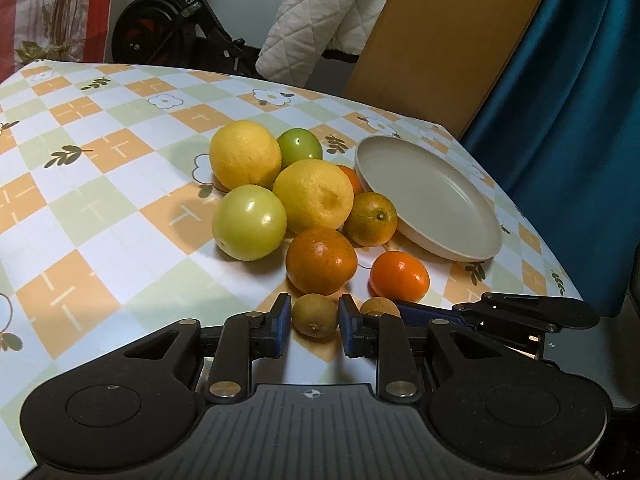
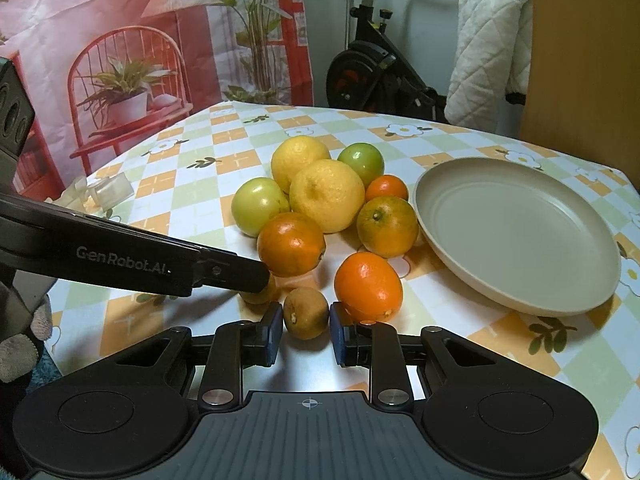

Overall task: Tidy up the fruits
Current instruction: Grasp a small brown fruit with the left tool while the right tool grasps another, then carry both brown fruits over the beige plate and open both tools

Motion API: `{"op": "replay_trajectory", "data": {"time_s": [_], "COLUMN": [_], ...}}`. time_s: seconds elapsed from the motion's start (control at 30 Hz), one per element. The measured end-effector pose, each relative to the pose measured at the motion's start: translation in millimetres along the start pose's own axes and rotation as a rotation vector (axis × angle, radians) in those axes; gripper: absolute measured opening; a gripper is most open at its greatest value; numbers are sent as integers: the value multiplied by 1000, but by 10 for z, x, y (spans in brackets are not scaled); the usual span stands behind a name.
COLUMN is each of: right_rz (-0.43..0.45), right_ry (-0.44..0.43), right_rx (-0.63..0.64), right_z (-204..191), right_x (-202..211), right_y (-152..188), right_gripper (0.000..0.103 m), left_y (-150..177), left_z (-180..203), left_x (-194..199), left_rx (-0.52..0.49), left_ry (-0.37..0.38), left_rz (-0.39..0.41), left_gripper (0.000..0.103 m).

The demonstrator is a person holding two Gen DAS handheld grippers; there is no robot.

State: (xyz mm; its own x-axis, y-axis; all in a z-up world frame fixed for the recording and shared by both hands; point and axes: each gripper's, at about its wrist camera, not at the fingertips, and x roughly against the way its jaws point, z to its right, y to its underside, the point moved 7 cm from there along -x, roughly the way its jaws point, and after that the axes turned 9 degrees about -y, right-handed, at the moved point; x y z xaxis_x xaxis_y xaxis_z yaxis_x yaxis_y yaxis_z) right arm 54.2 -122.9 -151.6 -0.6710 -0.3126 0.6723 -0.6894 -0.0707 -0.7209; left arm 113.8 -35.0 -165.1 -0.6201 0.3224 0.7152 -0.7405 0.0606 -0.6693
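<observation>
Both grippers are down at the near edge of the fruit pile, each lined up on a small brown fruit. The left gripper (image 1: 314,320) has its blue pads either side of one small brown fruit (image 1: 315,315), jaws narrowed around it with slim gaps showing, so not clamped as far as I can see. The right gripper (image 2: 306,326) brackets the other brown fruit (image 2: 306,313) the same way, close on both sides, with thin gaps showing on each side. The plate (image 2: 516,236) sits empty to the right of the pile, its rim just beside a greenish orange (image 2: 387,226). Nothing has gone in it; by my reading the sorting has barely begun. On the checked tablecloth (image 1: 100,216) remain two lemons (image 1: 245,155) (image 1: 313,196), two green round fruits (image 1: 249,222) (image 1: 300,145), and several oranges, among them the big one (image 1: 321,261) and the bright one (image 1: 399,275) nearest the plate. All of it, both brown fruits included, awaits moving.
</observation>
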Motion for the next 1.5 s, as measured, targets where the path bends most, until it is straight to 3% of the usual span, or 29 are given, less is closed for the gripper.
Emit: {"op": "replay_trajectory", "data": {"time_s": [0.47, 0.8, 1.2, 1.5], "right_rz": [28, 118, 231, 281], "right_ry": [-7, 16, 133, 233], "right_rx": [-2, -35, -135, -166], "right_z": [-1, 84, 579, 988], "right_x": [73, 348, 594, 614], "right_y": [-21, -97, -118, -102], "right_gripper": [23, 23, 23, 23], "left_y": [-8, -130, -382, -553], "left_z": [64, 165, 613, 1048], "left_x": [163, 376, 267, -118], "left_rx": [-48, -40, -128, -188], "left_ry": [-38, -44, -12, 24], "left_rz": [55, 130, 167, 147], "left_gripper": [27, 27, 27, 27]}}
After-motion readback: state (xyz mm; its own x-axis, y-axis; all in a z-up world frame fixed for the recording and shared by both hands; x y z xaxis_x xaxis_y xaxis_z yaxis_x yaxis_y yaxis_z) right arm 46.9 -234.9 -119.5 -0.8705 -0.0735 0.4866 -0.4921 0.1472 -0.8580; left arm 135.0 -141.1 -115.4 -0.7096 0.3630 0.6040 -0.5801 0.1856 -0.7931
